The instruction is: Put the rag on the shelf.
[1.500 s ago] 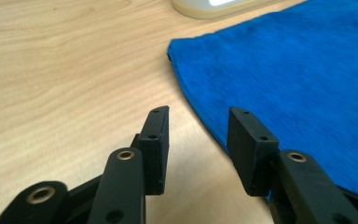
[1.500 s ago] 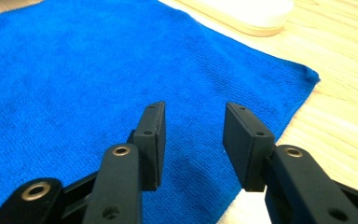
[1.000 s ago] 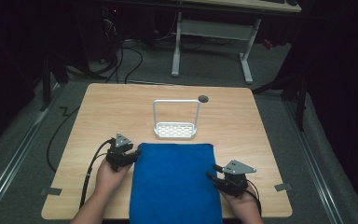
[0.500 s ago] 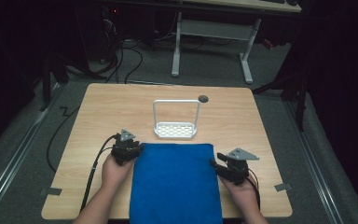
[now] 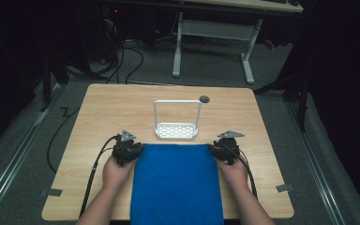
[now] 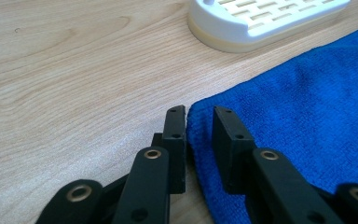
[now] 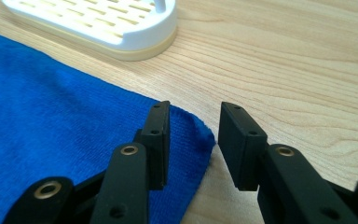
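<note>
We read no labels. Blue cloth (image 5: 176,180) lies lower centre on the bench (image 5: 98,112). Left gripper (image 6: 199,122) and right gripper (image 7: 193,122) straddle its far corners, jaws just closing, not yet pinching. White rack (image 5: 177,130) stands just beyond.

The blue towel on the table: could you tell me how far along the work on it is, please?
Done: the blue towel lies flat before the white rack. In hand: the left gripper and right gripper each straddle a far corner, jaws just closing, with a gap showing beside the cloth in both gripper views, so neither grip looks firm yet. Left: clamp both corners, then probably lift or fold the towel; nothing is folded so far.
</note>
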`<act>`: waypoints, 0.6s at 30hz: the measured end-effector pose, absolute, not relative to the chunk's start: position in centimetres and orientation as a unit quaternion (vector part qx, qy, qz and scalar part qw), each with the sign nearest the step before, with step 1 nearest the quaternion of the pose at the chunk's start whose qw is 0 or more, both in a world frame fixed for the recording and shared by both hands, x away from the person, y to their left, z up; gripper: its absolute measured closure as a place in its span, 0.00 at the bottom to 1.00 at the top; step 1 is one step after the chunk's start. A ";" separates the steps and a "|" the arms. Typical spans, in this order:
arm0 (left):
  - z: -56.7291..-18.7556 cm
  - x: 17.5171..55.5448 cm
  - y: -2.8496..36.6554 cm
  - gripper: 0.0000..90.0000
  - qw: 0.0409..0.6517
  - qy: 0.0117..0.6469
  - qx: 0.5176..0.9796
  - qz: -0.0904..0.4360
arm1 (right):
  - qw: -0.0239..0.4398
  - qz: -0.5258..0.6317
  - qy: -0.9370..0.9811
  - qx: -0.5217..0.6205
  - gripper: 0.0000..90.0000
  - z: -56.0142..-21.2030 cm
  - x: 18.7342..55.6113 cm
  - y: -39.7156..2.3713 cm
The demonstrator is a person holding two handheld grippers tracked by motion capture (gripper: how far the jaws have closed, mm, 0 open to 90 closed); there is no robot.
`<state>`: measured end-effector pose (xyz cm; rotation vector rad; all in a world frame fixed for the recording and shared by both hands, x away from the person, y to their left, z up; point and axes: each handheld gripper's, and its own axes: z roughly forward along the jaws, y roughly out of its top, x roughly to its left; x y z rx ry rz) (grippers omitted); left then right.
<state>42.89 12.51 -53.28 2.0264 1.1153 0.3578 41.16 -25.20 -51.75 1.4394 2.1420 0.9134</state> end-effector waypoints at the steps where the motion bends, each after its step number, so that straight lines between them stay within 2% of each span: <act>1: -53.3 42.9 12.5 0.84 0.390 0.439 0.797 0.141 | 0.201 0.327 0.767 0.515 0.72 -51.7 41.2 -25.2; 5: -53.3 42.9 12.4 0.86 0.390 0.437 0.798 0.141 | 0.188 0.316 0.765 0.529 0.74 -52.2 41.6 -25.3; 11: -53.3 42.6 12.1 0.92 0.382 0.420 0.808 0.155 | 0.209 0.313 0.773 0.511 0.88 -52.5 41.2 -24.8; 18: -53.2 42.5 11.9 0.97 0.379 0.418 0.810 0.159 | 0.235 0.305 0.777 0.498 0.98 -52.6 40.5 -24.1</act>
